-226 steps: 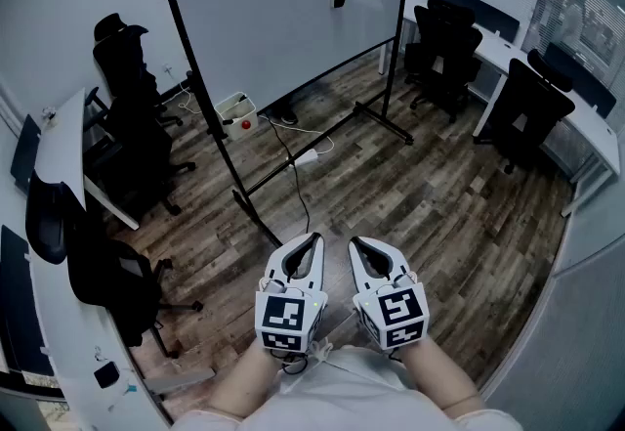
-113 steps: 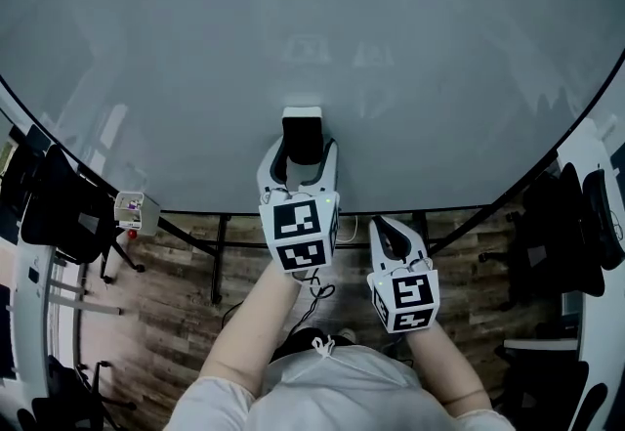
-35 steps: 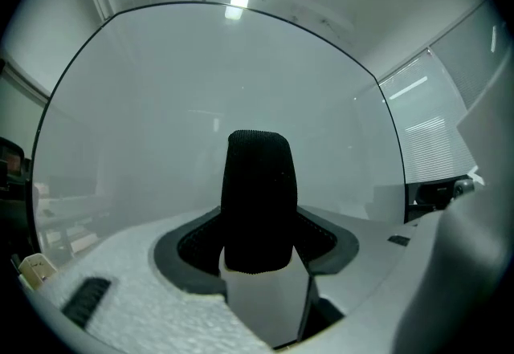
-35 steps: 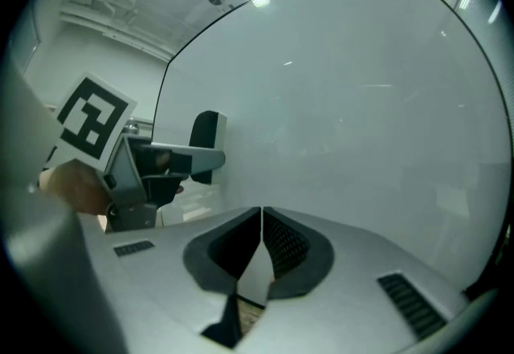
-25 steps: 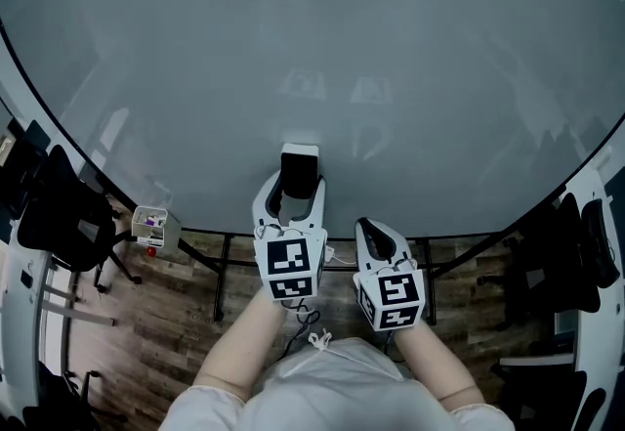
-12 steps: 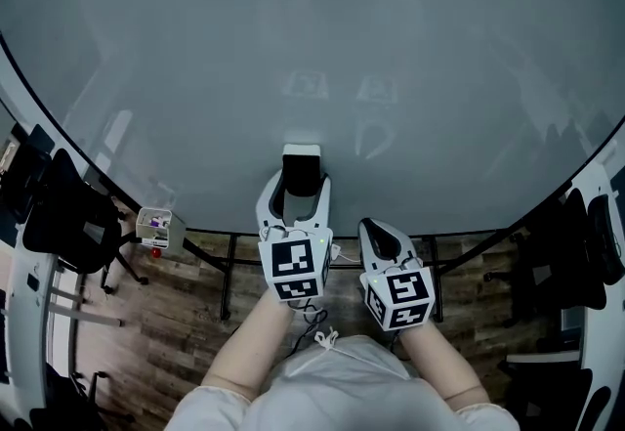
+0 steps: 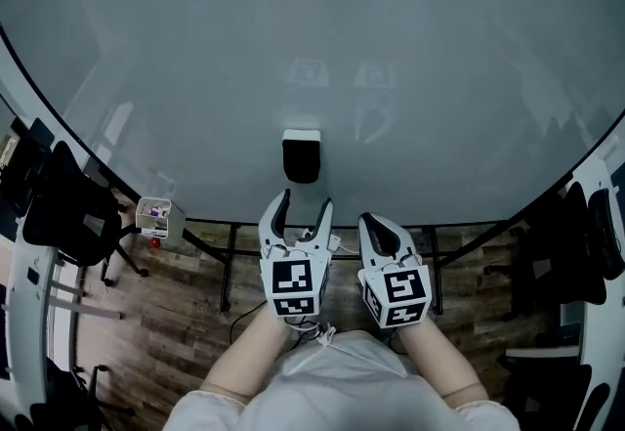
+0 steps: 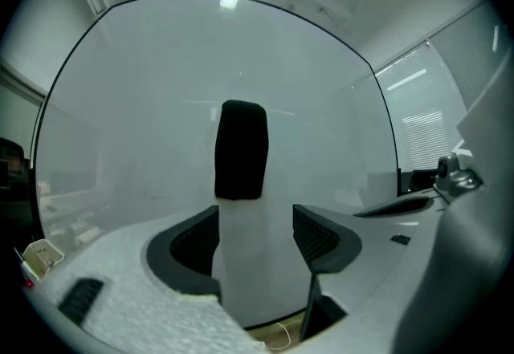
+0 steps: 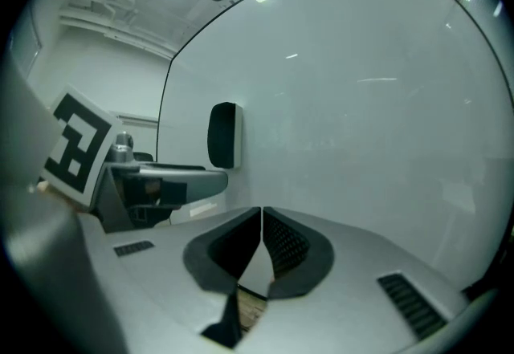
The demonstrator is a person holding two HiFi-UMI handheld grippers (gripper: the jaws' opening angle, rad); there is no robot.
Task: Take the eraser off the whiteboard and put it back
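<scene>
My left tongs (image 7: 302, 209) are released. The jaws have just been opening and now stand wide, with nothing between the pads but bare whiteboard (image 7: 312, 38) seen through the gap. The right tongs (image 7: 375, 224) are clenched tip to tip on nothing, parked beside the left pair at about its 3 o'clock.

The eraser (image 7: 301, 157) is stuck on the whiteboard's face in its lower middle, above the bottom edge, and nothing touches it. From my head view it lies at 12 o'clock from the left tongs, just past the jaw tips and clear of them. From the right tongs it sits off at about 11 o'clock, so the left hand is plainly the nearer one and the one lined up with it.

In the left gripper view the eraser (image 8: 241, 150) stands straight over the gap between the jaws of the left tongs (image 8: 255, 228). It is a dark upright bar with its long axis running 12 to 6, and it looks narrow enough to pass between the pads at this spread. The two jaws sit at 9 and 3, across its short sides, so I judge they are set square to the long axis.

The right gripper view shows the eraser (image 9: 224, 136) edge-on at 11 o'clock above the shut tips of the right tongs (image 9: 262, 220). Its pale face lies flat against the board and its dark body sticks out toward me.

If I need to grip it, I would push the left tongs straight ahead and slightly up. If not, I would pull them straight back.
</scene>
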